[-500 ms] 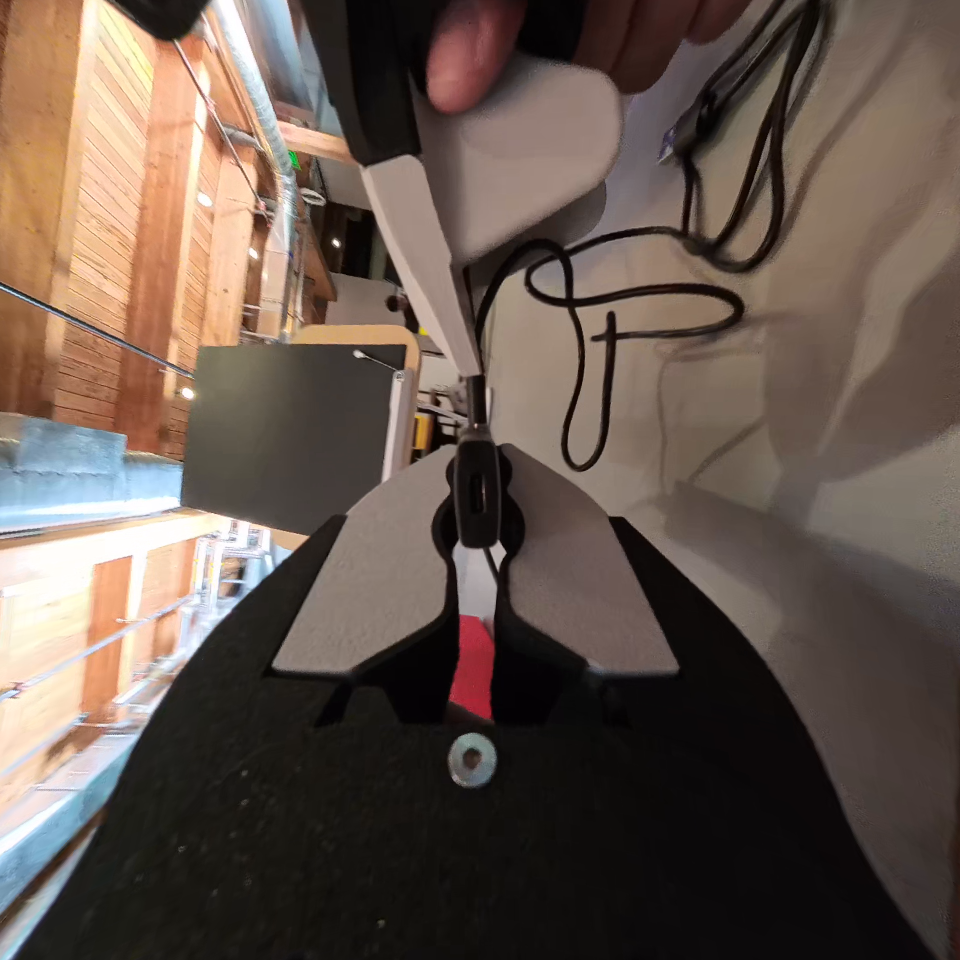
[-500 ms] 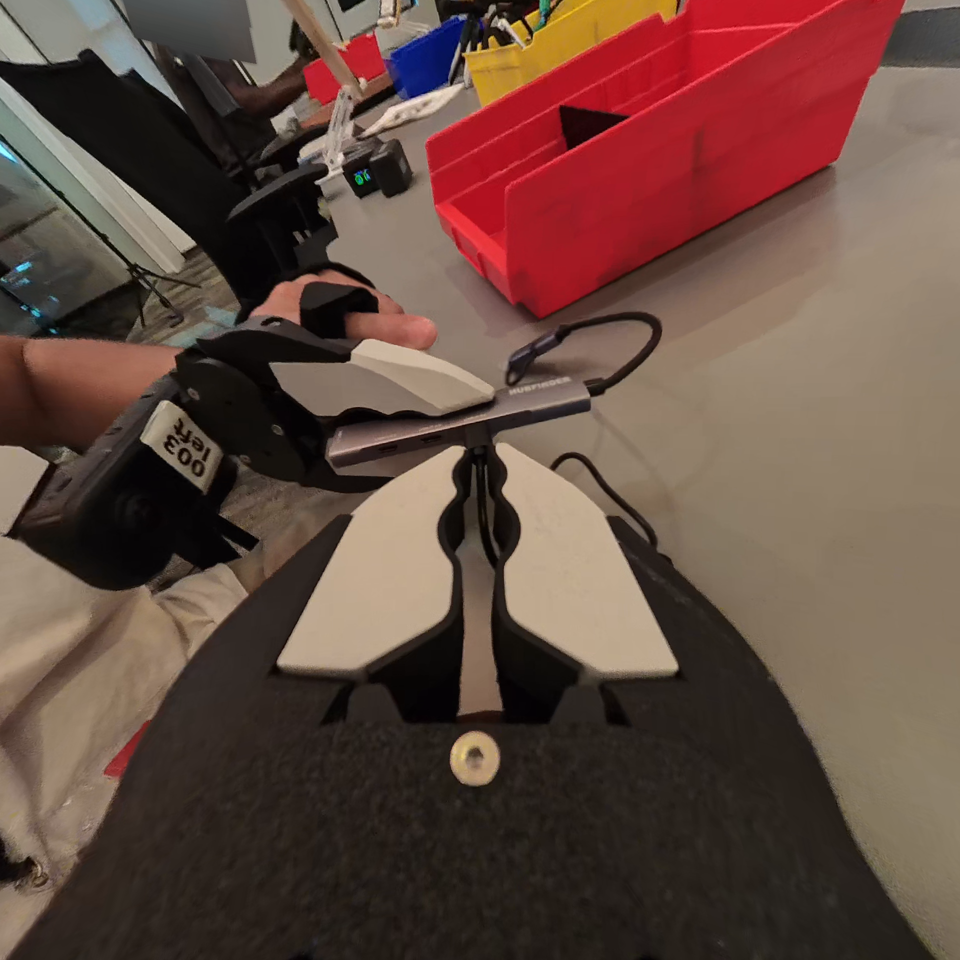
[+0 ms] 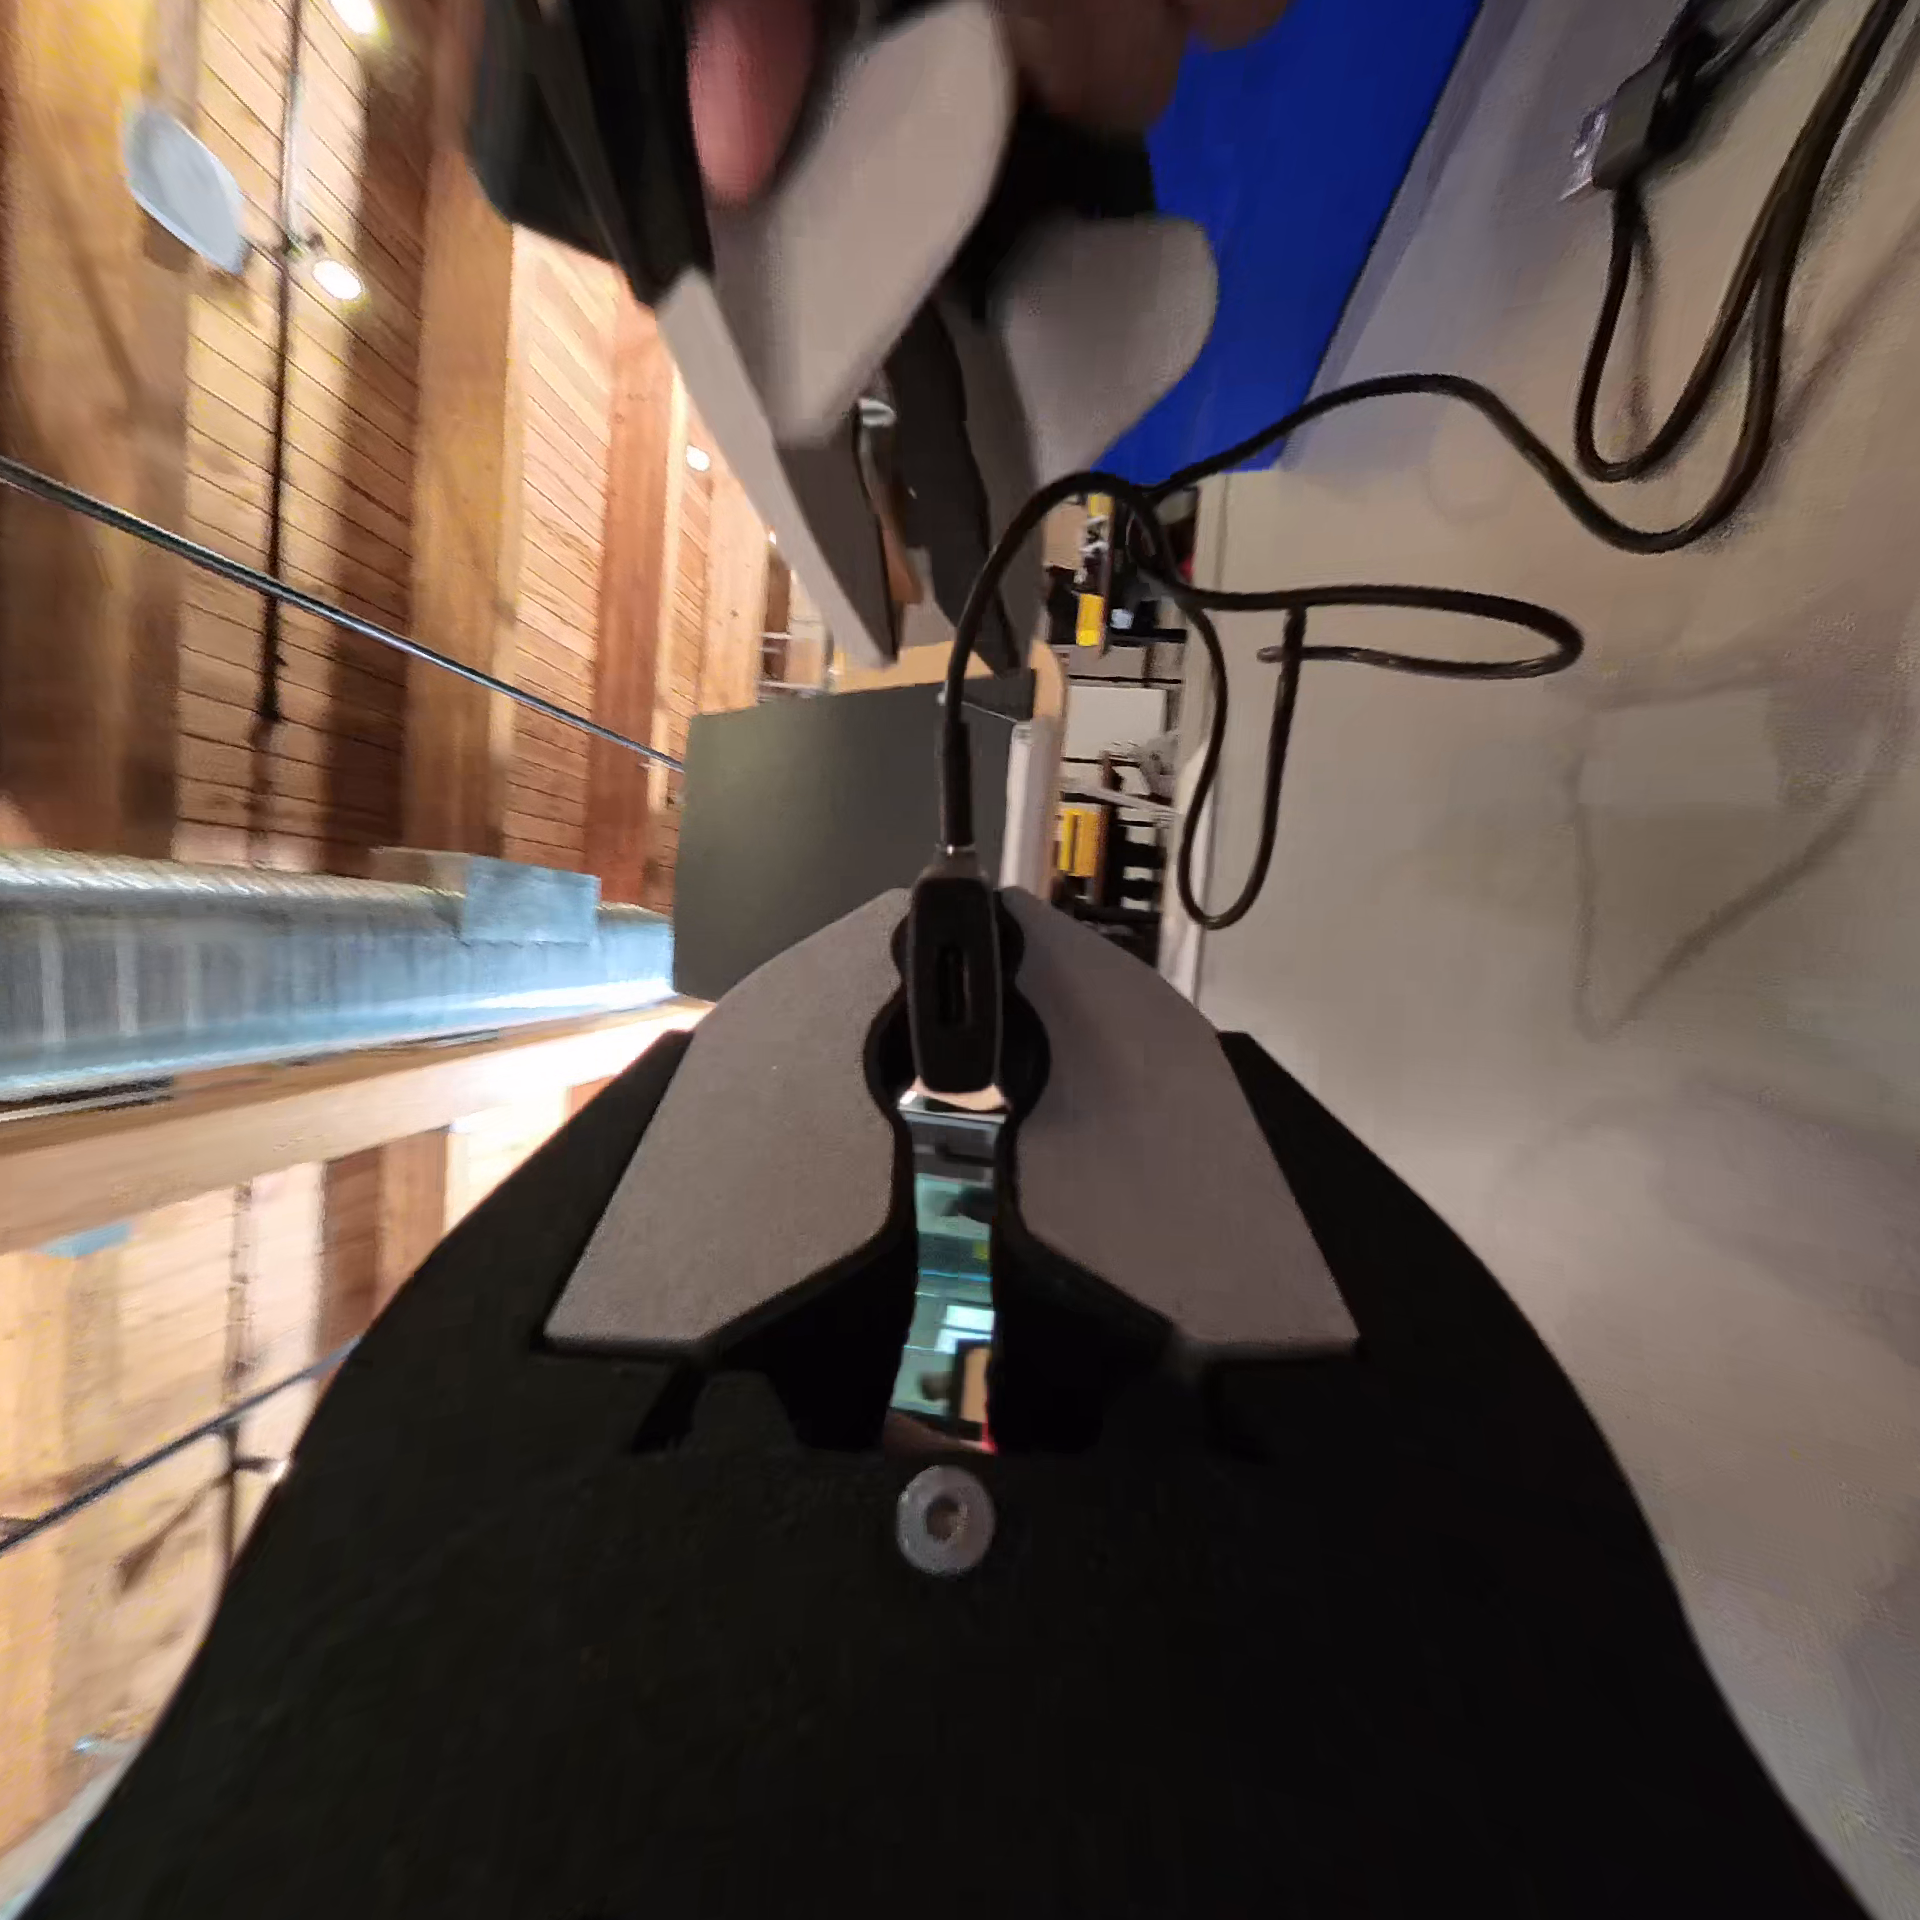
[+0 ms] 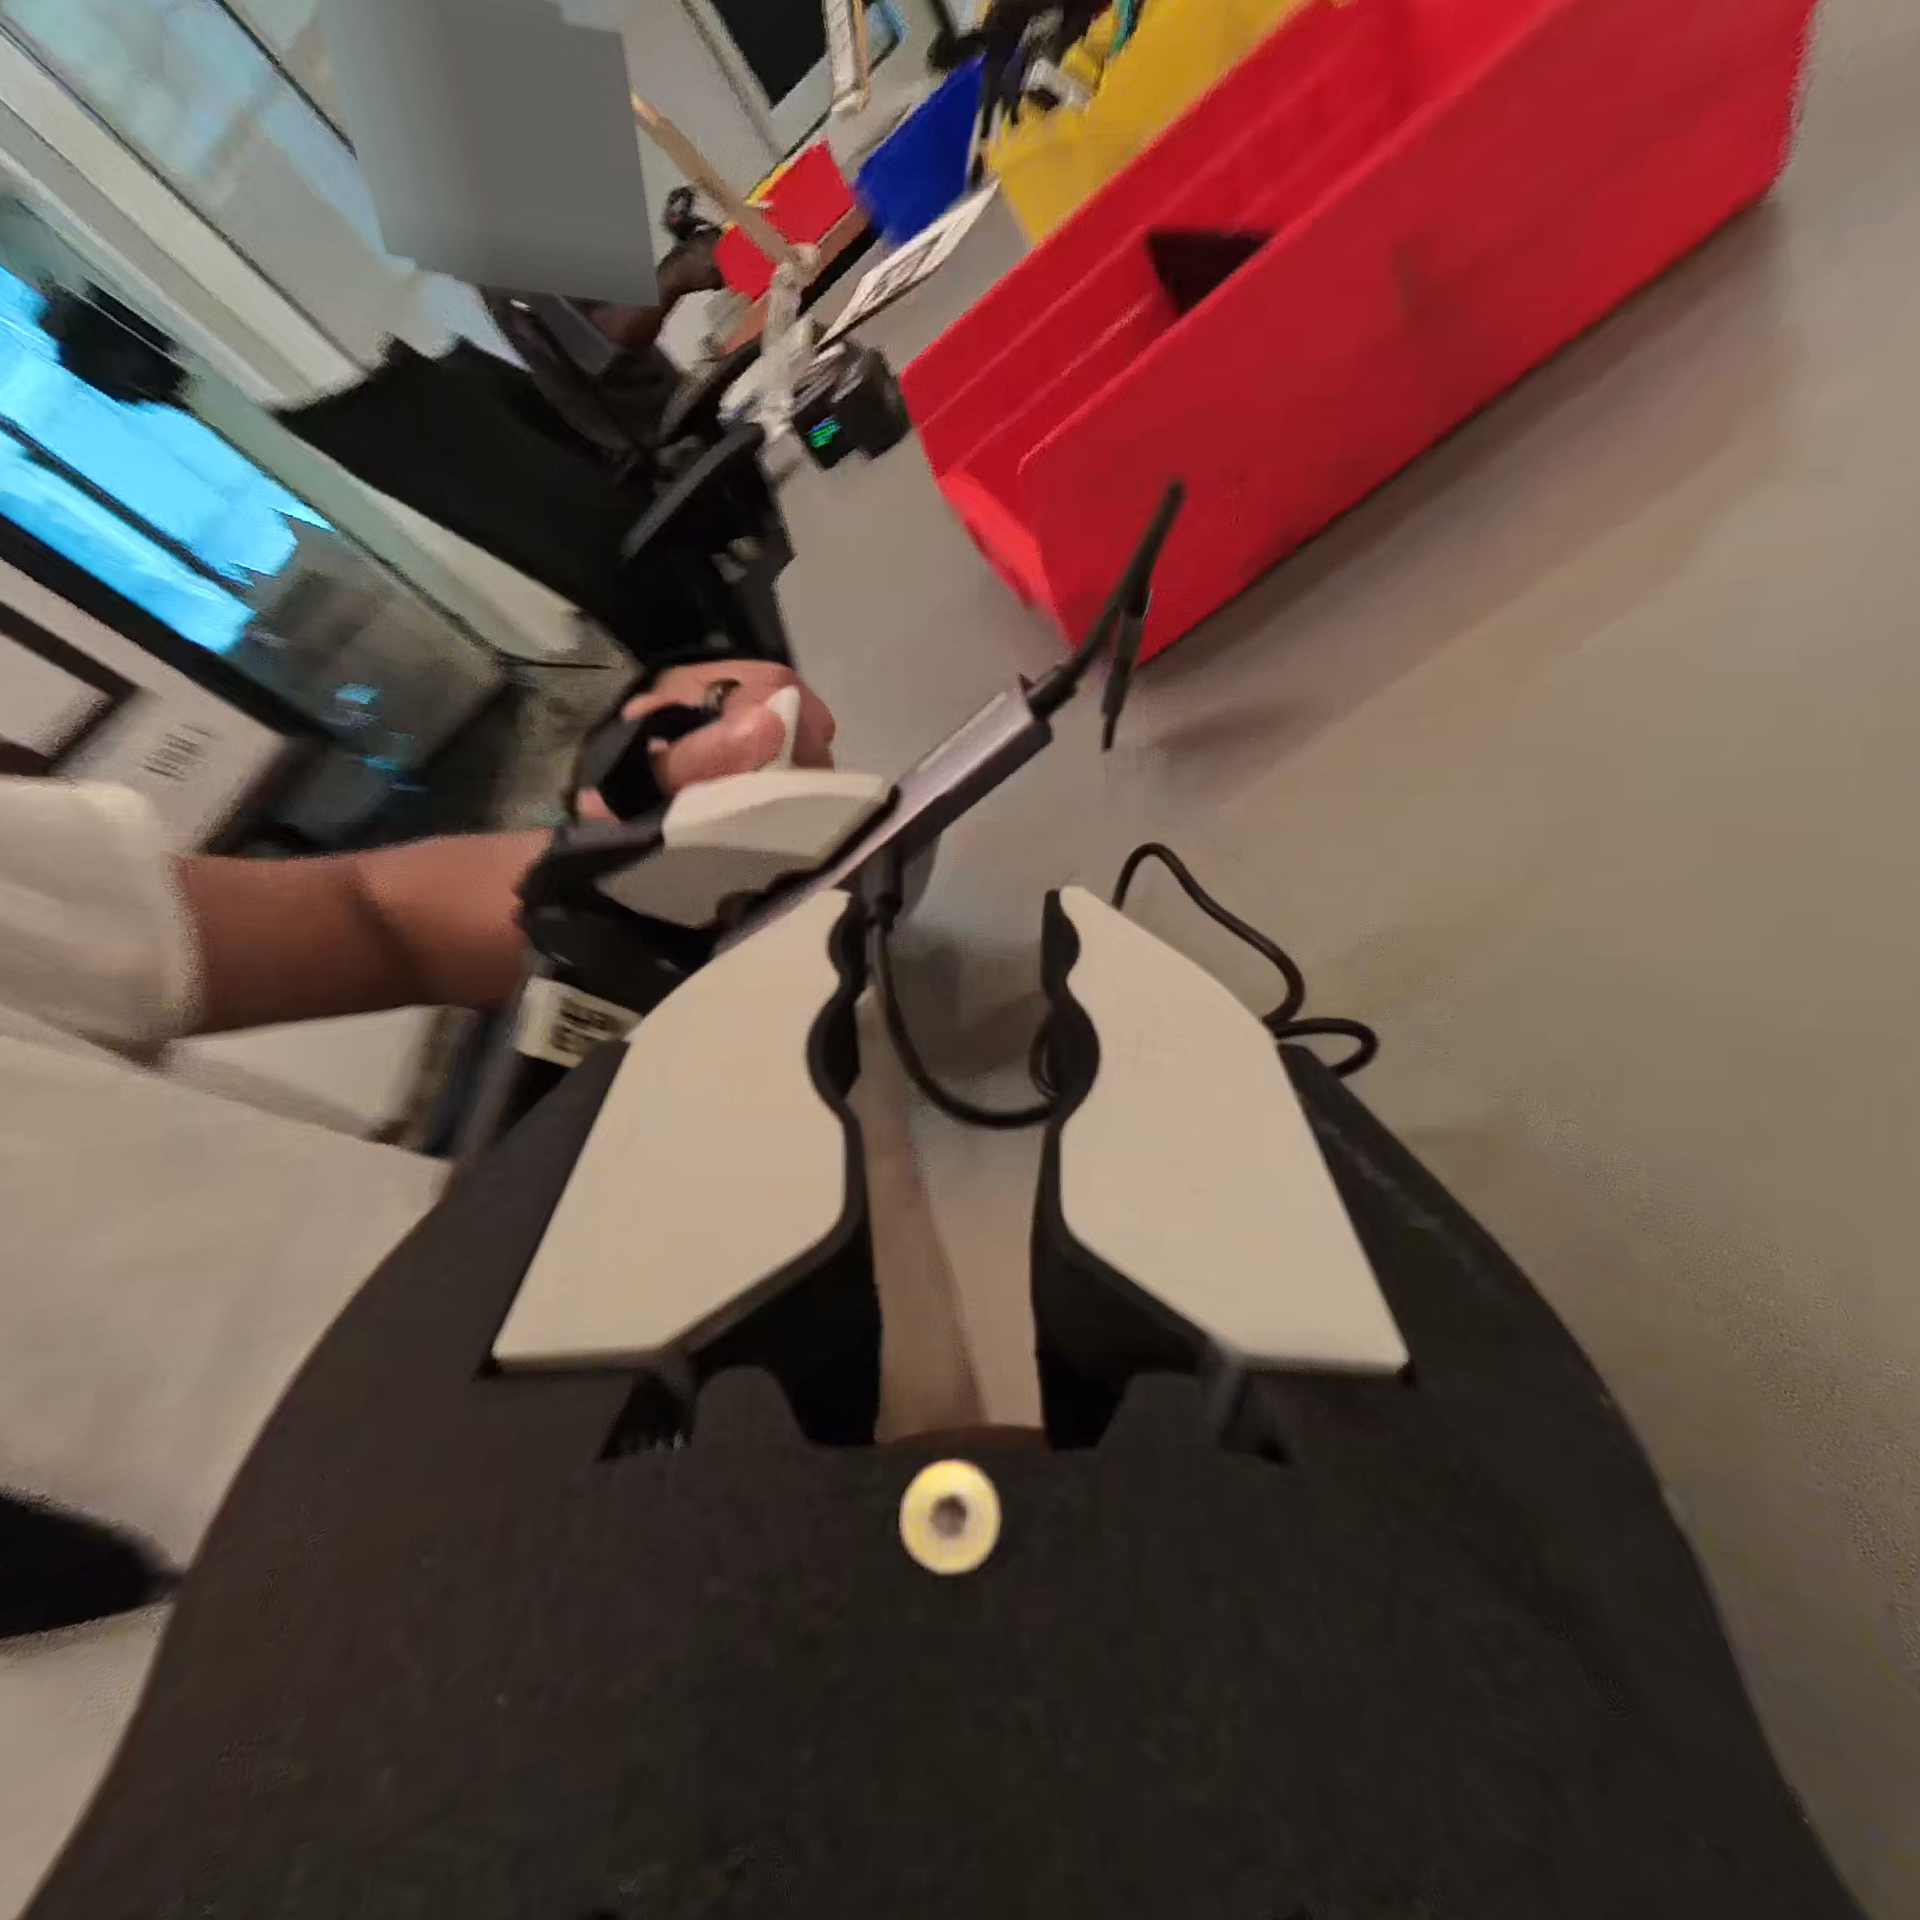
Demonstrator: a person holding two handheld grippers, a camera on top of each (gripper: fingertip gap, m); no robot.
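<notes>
The right gripper (image 4: 956, 904) had let go. Half a second before, its fingers were pinched together around the black cable (image 4: 977, 1115) just below the hub (image 4: 966, 738). Now they stood well apart and empty. The cable ran down through the gap between them, touching neither as far as the right wrist view showed, then looped away across the counter (image 4: 1558, 831). Its upper end still met the hub's underside, so the plug looked seated, though blur hid the joint itself.

The left gripper (image 3: 951, 914) stayed clamped on the hub, which lay lengthwise between its fingers with the dark far end poking out past the tips. A hand (image 4: 748, 717) was wrapped around that gripper's handle.

The hub was off the counter, in the air between the two grippers. It had also changed attitude: it had been close to level, and now it slanted, its far end raised toward the red bin (image 4: 1351, 416). Its own short lead stuck out stiffly from that end, clear of the counter.

From the left wrist view, the right gripper had drawn back and upward, its fingers spread and smeared by motion.
</notes>
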